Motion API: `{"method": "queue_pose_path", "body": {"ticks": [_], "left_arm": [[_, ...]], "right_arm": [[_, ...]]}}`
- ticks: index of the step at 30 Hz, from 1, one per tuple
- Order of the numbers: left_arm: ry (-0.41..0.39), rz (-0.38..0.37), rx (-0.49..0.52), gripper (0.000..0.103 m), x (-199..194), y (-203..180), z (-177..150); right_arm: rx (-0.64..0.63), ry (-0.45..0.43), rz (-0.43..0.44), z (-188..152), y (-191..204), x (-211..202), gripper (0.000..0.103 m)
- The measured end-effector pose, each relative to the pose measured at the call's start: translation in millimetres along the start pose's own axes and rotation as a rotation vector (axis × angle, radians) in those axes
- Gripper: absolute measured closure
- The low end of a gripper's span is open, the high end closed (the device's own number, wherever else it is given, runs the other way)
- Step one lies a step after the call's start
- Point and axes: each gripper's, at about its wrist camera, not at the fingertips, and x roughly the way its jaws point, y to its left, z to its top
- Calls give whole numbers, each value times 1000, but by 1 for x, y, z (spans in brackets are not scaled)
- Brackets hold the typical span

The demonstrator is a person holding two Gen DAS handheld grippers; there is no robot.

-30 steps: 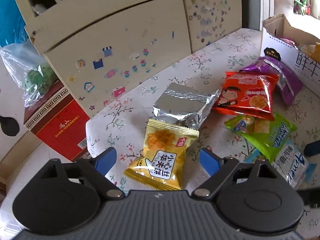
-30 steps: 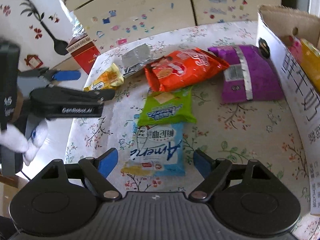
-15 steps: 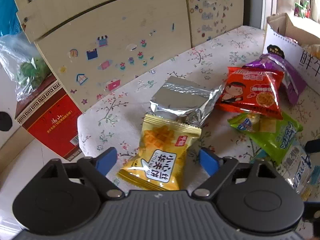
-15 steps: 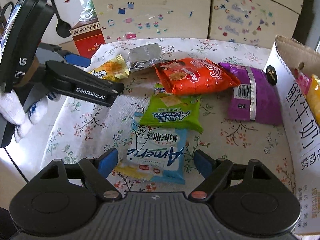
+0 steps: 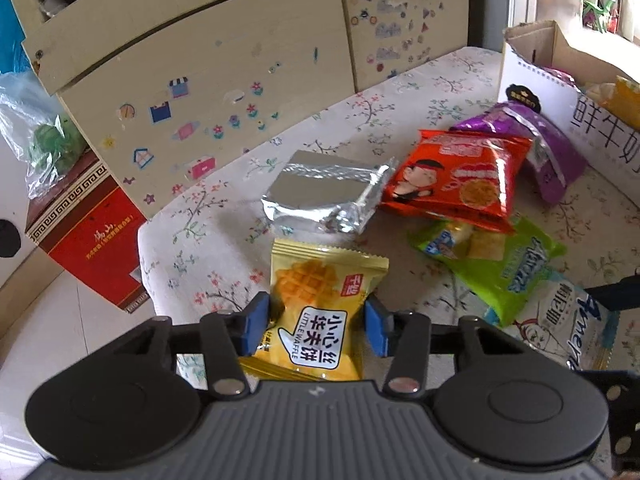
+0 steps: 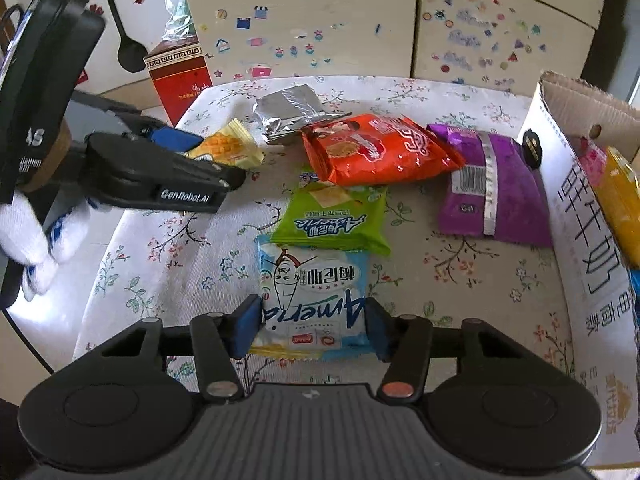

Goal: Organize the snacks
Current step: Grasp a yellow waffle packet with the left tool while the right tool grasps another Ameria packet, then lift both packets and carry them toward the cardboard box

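Note:
My left gripper has closed its blue pads on the sides of a yellow waffle packet at the table's left end. My right gripper has closed its pads on a pale blue snack bag near the front edge. A silver foil pack, an orange bag, a green bag and a purple bag lie on the flowered tablecloth. The left gripper also shows in the right wrist view.
An open cardboard box with snacks inside stands at the right edge of the table. A red box stands on the floor at the left. A stickered cabinet runs behind the table.
Both grippers moved forward and closed: the left onto the yellow waffle packet, the right onto the pale blue bag. Both were wide open before.

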Motion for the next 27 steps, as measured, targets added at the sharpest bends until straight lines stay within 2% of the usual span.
{"method": "queue_pose_path", "body": {"ticks": [6,20,27], "left_arm": [[5,-3,16,54,-15,-16,-5],[-4,-22,-72,55,-48,-36,-11],[-27,-28,-93,55,-61,-51,-12]], "right_arm": [[17,-4,20,-4,-7,-12,46],[121,0,77,-18,-45,-30,46],[120,-23,74,-18,-49,-39,46]]}}
